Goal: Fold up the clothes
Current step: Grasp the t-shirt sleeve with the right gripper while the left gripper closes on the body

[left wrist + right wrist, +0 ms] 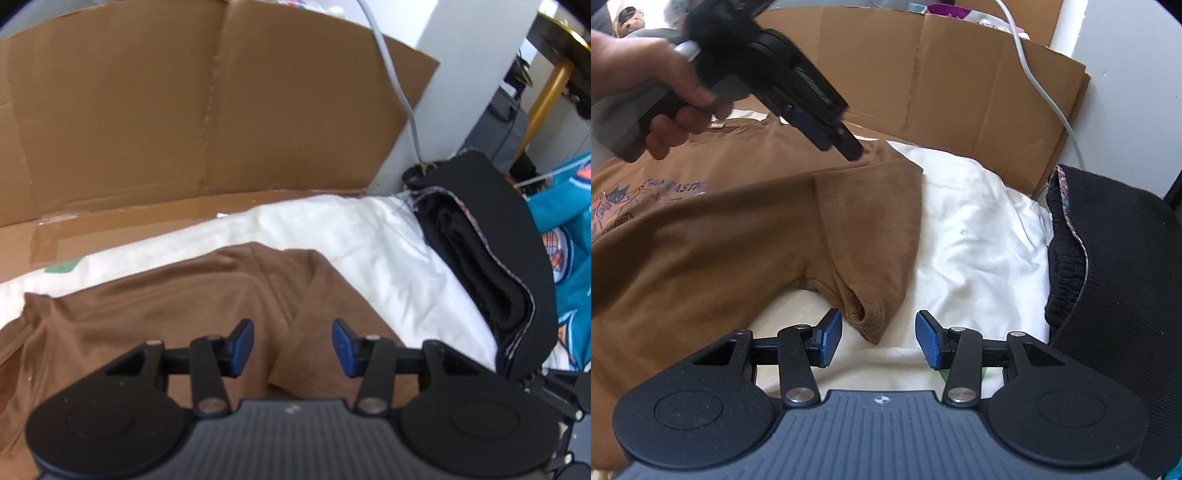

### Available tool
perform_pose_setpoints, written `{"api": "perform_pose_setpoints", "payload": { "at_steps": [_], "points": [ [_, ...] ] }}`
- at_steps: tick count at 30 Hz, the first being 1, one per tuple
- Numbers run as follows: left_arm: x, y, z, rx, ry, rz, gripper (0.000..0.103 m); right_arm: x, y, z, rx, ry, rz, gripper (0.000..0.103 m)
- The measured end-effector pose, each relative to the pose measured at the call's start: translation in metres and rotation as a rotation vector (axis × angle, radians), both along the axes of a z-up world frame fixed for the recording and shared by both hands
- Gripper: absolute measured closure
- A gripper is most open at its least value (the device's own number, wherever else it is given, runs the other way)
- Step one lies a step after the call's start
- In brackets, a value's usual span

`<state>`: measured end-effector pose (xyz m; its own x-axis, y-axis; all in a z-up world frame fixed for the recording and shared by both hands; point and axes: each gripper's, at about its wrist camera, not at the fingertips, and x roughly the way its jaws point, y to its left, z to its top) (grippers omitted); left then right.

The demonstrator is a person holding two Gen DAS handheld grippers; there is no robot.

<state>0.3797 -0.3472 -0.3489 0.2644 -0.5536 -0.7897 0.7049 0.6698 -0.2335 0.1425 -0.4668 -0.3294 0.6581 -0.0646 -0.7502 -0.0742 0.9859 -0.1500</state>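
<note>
Brown T-shirt (pixel 713 236) lies spread on a white sheet (pixel 975 229), printed graphic (pixel 635 206) face up at the far left of the right wrist view. One short sleeve (pixel 871 236) extends rightward onto the sheet; its cuff hangs just ahead of the right gripper's fingers.

Left gripper (pixel 293 347): both blue pads visible, jaws standing partly apart, nothing pinched between them. It hovers over a fold ridge in the brown fabric (pixel 177 306) near the shoulder. In the right wrist view the same tool is held by a hand (pixel 653 85) at upper left, tip angled down toward the shirt's upper edge; whether it touches the cloth cannot be told.

Right gripper (pixel 879 343): jaws partly apart, empty, with the sleeve cuff lying just ahead of the gap and not clamped.

Flattened cardboard (pixel 960 92) stands behind the sheet, a white cable (pixel 1045 92) trailing across it.

Right of the sheet: a stack of folded black garments (pixel 491 258), touching the sheet's edge. Beyond the stack, a teal patterned cloth (pixel 572 236).
</note>
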Motion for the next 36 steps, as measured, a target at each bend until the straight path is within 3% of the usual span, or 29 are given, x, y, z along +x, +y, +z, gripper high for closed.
{"api": "perform_pose_setpoints", "payload": {
  "at_steps": [8, 12, 15, 16, 17, 22, 26, 36],
  "points": [
    [0.0, -0.008, -0.025, 0.038, 0.049, 0.027, 0.061, 0.012, 0.005, -0.013, -0.043, 0.003, 0.025, 0.054],
    [-0.004, -0.016, -0.026, 0.076, 0.055, 0.001, 0.062, 0.012, -0.003, -0.01, -0.02, 0.001, 0.007, 0.083],
    [-0.002, -0.019, -0.02, 0.09, 0.078, -0.008, 0.077, 0.009, -0.015, -0.003, 0.04, -0.022, -0.048, 0.095],
    [0.0, -0.019, -0.018, 0.087, 0.111, -0.007, 0.096, 0.008, -0.018, -0.001, 0.061, -0.029, -0.066, 0.096],
    [0.003, -0.019, -0.016, 0.083, 0.146, -0.007, 0.099, 0.007, -0.022, 0.001, 0.084, -0.034, -0.084, 0.097],
    [0.005, -0.039, -0.006, 0.135, 0.165, -0.073, 0.1, 0.0, -0.034, 0.002, 0.137, -0.054, -0.145, 0.097],
    [0.015, -0.053, 0.003, 0.049, 0.191, -0.017, 0.101, -0.003, -0.04, 0.004, 0.165, -0.063, -0.176, 0.097],
    [0.025, -0.12, 0.008, -0.047, 0.182, -0.052, 0.101, -0.004, -0.054, 0.001, 0.191, -0.029, -0.216, 0.098]
  ]
}}
